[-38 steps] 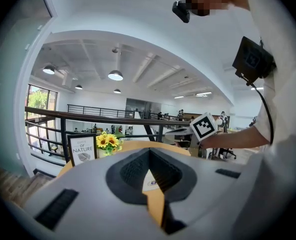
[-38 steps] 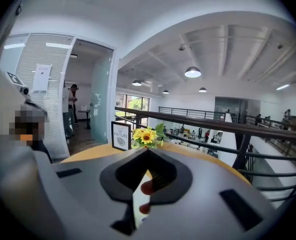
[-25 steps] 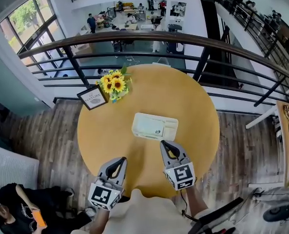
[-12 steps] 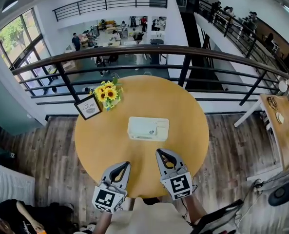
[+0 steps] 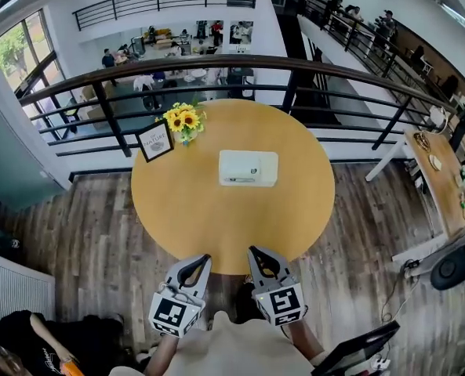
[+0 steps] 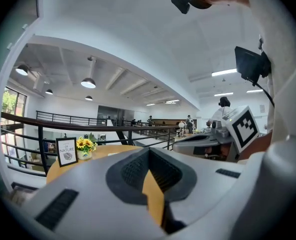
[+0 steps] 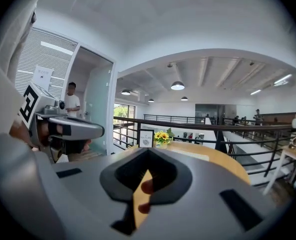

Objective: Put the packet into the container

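Note:
On the round yellow table [image 5: 208,210] sits a white rectangular container [image 5: 248,168], a little beyond the middle. Something pale lies inside it; I cannot make out the packet clearly. My left gripper [image 5: 203,258] and right gripper [image 5: 253,251] hover side by side at the table's near edge, well short of the container. Both are shut with nothing between the jaws. The left gripper view looks along the left gripper [image 6: 148,154] across the tabletop. In the right gripper view the container [image 7: 190,155] shows as a pale strip beyond the right gripper [image 7: 147,156].
A vase of sunflowers [image 5: 183,121] and a small framed sign [image 5: 154,141] stand at the table's far left. A dark railing [image 5: 216,65] curves behind the table. Wooden floor surrounds it, with another table [image 5: 440,171] at the right. A person [image 7: 72,104] stands off to the left.
The view has drawn back from the table. Both grippers have moved from above the tabletop to its near edge, so the container lies farther from them. Both stay shut.

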Available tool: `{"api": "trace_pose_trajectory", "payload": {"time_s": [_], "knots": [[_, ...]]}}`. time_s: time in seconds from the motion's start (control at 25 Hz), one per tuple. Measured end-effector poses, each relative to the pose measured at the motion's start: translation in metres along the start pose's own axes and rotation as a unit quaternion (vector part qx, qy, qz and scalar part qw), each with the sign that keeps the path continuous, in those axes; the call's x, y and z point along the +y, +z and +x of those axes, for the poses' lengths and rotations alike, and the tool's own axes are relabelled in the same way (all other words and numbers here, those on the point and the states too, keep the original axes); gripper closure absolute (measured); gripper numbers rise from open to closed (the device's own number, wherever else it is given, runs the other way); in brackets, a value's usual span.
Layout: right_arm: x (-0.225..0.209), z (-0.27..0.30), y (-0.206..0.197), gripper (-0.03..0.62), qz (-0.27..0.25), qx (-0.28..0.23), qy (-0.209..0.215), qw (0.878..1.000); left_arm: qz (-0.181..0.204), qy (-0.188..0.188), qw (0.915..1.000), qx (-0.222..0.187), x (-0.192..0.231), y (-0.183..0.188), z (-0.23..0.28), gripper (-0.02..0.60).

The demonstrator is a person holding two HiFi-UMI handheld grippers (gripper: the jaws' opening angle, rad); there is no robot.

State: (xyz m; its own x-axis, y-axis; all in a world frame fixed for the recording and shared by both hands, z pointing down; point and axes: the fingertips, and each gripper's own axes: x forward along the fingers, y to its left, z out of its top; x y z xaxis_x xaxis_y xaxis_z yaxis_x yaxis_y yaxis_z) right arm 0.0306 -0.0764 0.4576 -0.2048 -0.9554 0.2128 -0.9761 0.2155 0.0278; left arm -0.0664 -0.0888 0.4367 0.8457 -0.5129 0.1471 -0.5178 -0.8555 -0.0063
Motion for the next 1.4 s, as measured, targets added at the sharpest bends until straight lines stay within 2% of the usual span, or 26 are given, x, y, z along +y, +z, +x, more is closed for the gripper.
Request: {"api": "trace_pose_trajectory", "payload": {"time_s": [0.4, 0.8, 1.4], "knots": [[0.048, -0.073, 0.002, 0.588, -0.005, -0.014, -0.052, 0.999, 0.001, -0.048, 0.9987, -0.017, -0.048, -0.007, -0.061, 0.577], [0.063, -0.117, 0.004, 0.588, 0.005, -0.018, -0.065, 0.998, -0.005, -0.058, 0.9981, -0.018, -0.084, -0.004, -0.077, 0.577], [0.027, -0.135, -0.008, 0.588, 0.035, -0.029, -0.078, 0.996, 0.0, -0.063, 0.9979, -0.013, -0.11, 0.0, -0.049, 0.577]]}}
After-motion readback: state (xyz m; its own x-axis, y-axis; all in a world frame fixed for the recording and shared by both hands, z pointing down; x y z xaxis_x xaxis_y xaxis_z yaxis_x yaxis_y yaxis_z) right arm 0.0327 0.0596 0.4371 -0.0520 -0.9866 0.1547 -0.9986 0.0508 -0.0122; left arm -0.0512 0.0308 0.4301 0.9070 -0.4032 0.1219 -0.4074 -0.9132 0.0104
